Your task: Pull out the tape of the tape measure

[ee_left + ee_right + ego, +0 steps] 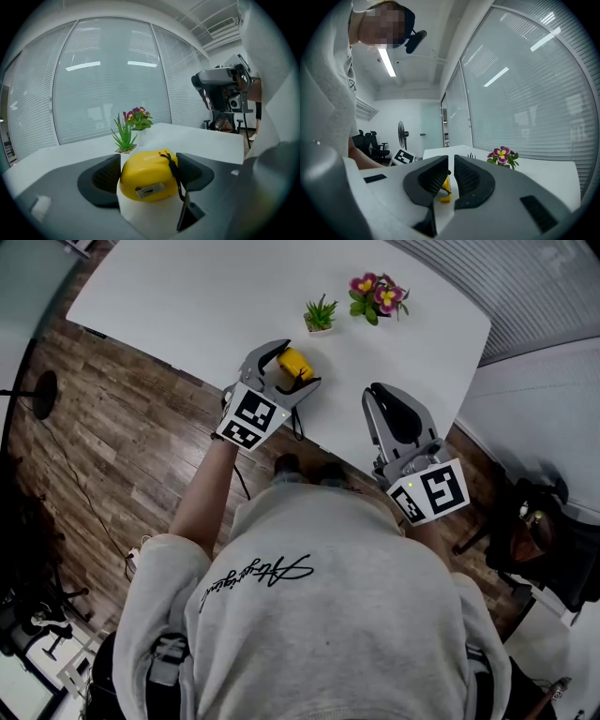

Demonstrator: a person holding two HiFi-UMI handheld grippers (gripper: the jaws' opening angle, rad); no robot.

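A yellow tape measure sits on the white table close to its near edge. My left gripper is shut on it, one pad against each side. In the left gripper view the tape measure fills the gap of the left gripper, its metal tape tab faces the camera and a black strap hangs down its right side. My right gripper hovers to the right, shut and holding nothing. In the right gripper view, a sliver of the tape measure shows beyond the right gripper.
A small green plant in a white pot and a pot of pink and yellow flowers stand farther back on the table. The wooden floor begins just below the table's near edge. A dark bag lies at the right.
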